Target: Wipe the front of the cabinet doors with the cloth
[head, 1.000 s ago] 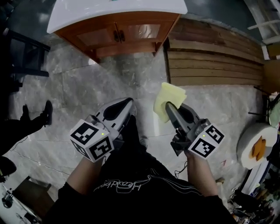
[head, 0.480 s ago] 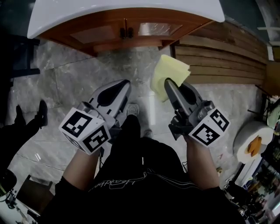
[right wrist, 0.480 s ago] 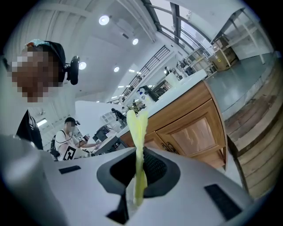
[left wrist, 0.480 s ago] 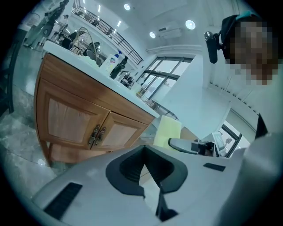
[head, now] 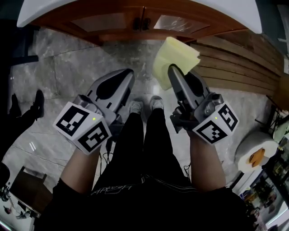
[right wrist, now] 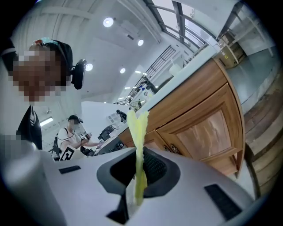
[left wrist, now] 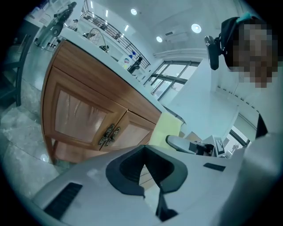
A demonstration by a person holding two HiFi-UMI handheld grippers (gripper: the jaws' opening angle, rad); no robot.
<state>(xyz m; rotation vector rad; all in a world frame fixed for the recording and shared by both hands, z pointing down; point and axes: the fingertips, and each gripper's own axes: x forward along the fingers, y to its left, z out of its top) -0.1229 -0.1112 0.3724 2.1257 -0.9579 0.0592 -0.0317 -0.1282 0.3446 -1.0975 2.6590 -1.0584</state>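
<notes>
A wooden cabinet (head: 135,22) with two panelled doors and metal handles (head: 142,23) stands under a white countertop (head: 40,11) at the top of the head view. My right gripper (head: 171,72) is shut on a folded yellow cloth (head: 175,58), which sticks up past its tip a short way in front of the right door. In the right gripper view the cloth (right wrist: 138,132) stands edge-on between the jaws, with the cabinet doors (right wrist: 208,128) beyond. My left gripper (head: 127,77) is shut and holds nothing; its view shows both doors (left wrist: 84,119) and the cloth (left wrist: 167,130).
Wooden planks (head: 235,67) lie on the marble floor at the right of the cabinet. A white round stool (head: 255,155) stands at the far right. A dark chair frame (head: 18,40) and another person's shoes (head: 38,101) are at the left. My own legs and shoes (head: 144,106) are below the grippers.
The cabinet has come closer and moved up in the head view as I stepped forward. Both grippers have risen toward the doors, the cloth still in the right one.
</notes>
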